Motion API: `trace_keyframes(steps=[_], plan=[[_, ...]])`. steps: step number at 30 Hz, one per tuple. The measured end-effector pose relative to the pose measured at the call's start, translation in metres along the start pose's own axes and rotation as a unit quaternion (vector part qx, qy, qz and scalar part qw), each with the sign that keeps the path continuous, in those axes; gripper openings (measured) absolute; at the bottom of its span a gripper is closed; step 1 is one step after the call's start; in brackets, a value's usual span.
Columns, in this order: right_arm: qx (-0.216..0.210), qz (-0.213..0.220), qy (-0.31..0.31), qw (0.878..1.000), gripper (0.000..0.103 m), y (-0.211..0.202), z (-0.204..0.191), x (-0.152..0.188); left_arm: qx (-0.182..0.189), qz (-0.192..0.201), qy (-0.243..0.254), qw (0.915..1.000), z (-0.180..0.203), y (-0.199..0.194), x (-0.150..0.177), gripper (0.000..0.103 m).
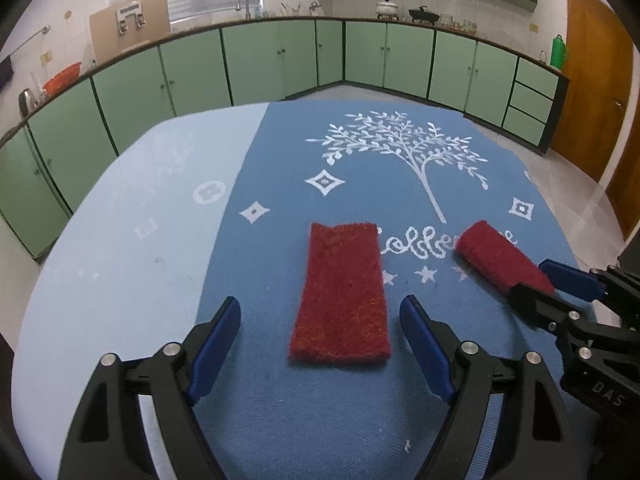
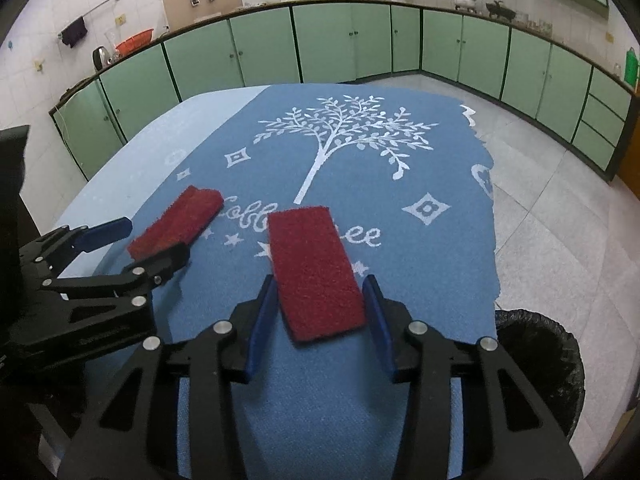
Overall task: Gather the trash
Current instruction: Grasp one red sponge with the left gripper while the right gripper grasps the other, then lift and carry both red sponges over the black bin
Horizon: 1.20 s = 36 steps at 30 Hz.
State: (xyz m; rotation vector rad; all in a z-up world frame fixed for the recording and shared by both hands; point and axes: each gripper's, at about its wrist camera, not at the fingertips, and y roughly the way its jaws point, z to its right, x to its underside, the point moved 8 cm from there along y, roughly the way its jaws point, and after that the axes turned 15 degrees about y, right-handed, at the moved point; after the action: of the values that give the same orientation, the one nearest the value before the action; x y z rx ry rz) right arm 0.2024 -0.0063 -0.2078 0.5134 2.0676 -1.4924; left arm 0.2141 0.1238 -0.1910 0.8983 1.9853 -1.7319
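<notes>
Two red scouring pads lie on the blue tablecloth. In the left wrist view one red pad (image 1: 341, 294) lies flat between the open fingers of my left gripper (image 1: 320, 320), untouched. The second red pad (image 1: 502, 258) lies at the right between the fingers of my right gripper (image 1: 540, 280). In the right wrist view that second pad (image 2: 316, 272) lies between the open fingers of my right gripper (image 2: 320, 300), with small gaps either side. The first pad (image 2: 176, 220) sits at the left by my left gripper (image 2: 154, 240).
A black-lined trash bin (image 2: 538, 364) stands on the floor beside the table's right edge. The blue cloth with a white tree print (image 1: 400, 148) covers a pale blue table (image 1: 120, 220). Green cabinets (image 1: 260, 60) line the walls behind.
</notes>
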Motion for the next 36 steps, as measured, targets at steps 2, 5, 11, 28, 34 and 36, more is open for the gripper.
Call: trace_keyframes(steps=[2, 5, 11, 28, 34, 36], plan=[[-0.002, 0.005, -0.002, 1.000, 0.042, -0.003, -0.001, -0.001, 0.006, -0.001, 0.000, 1.0000, 0.001, 0.001, 0.000, 0.059], [-0.006, 0.013, 0.000, 1.000, 0.042, -0.007, -0.002, -0.004, 0.023, 0.004, 0.002, 0.9997, 0.005, 0.000, -0.001, 0.044], [-0.010, 0.030, -0.006, 0.999, 0.042, -0.019, -0.007, -0.011, 0.015, 0.028, 0.008, 0.9995, 0.009, -0.012, -0.005, 0.043], [-0.018, 0.103, 0.013, 0.994, 0.042, -0.077, -0.006, -0.052, 0.000, 0.106, 0.011, 0.9943, 0.014, -0.071, -0.055, 0.043], [-0.019, 0.127, 0.015, 0.992, 0.042, -0.103, -0.003, -0.063, 0.004, 0.129, 0.017, 0.9914, 0.022, -0.090, -0.070, 0.043], [-0.020, 0.135, 0.016, 0.991, 0.042, -0.111, -0.001, -0.065, 0.006, 0.135, 0.019, 0.9906, 0.025, -0.095, -0.073, 0.043]])
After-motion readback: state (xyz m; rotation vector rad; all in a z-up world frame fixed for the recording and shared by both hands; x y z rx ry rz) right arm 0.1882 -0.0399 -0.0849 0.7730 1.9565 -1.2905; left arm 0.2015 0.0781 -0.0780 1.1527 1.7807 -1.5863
